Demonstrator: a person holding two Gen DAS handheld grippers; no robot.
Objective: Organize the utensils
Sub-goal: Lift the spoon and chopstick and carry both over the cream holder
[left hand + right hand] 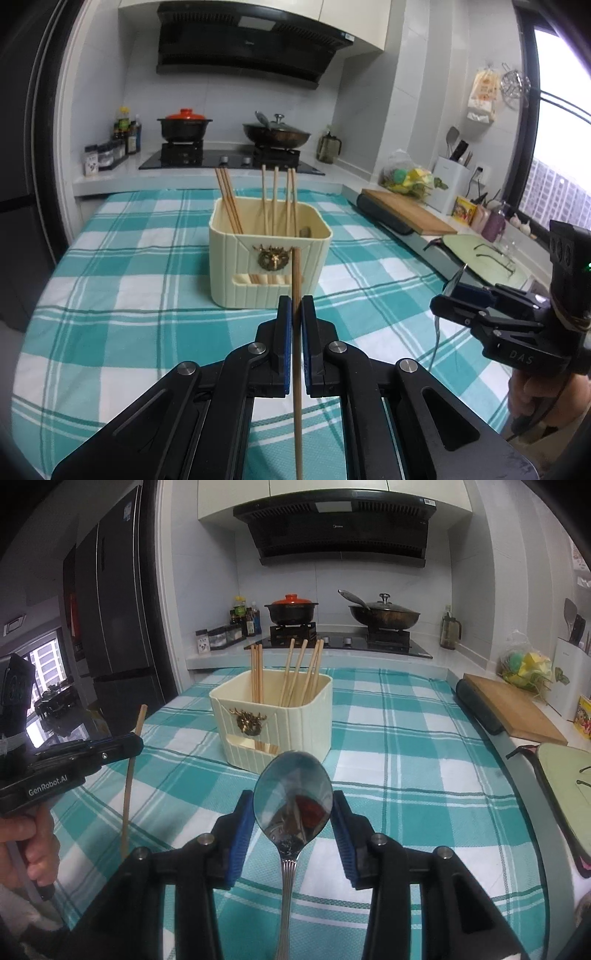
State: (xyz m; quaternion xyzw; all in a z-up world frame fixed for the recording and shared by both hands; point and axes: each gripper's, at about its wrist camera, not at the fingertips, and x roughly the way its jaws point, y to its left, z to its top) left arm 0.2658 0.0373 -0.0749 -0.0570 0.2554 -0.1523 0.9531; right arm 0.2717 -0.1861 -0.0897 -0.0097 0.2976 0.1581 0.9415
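Note:
A cream utensil holder (269, 258) (275, 720) with several wooden chopsticks standing in it sits on the teal checked tablecloth. My left gripper (295, 306) is shut on a single wooden chopstick (296, 332), held upright above the cloth in front of the holder. That chopstick (131, 775) also shows at the left of the right wrist view. My right gripper (293, 805) is shut on the bowl of a metal spoon (293, 797), whose handle runs back toward the camera. The right gripper (448, 301) appears at the right edge of the left wrist view.
A stove with a red-lidded pot (184, 127) and a wok (277, 134) stands behind the table. A wooden cutting board (513, 709) and a green tray (569, 775) lie on the counter at right. A dark fridge (110, 627) stands at left.

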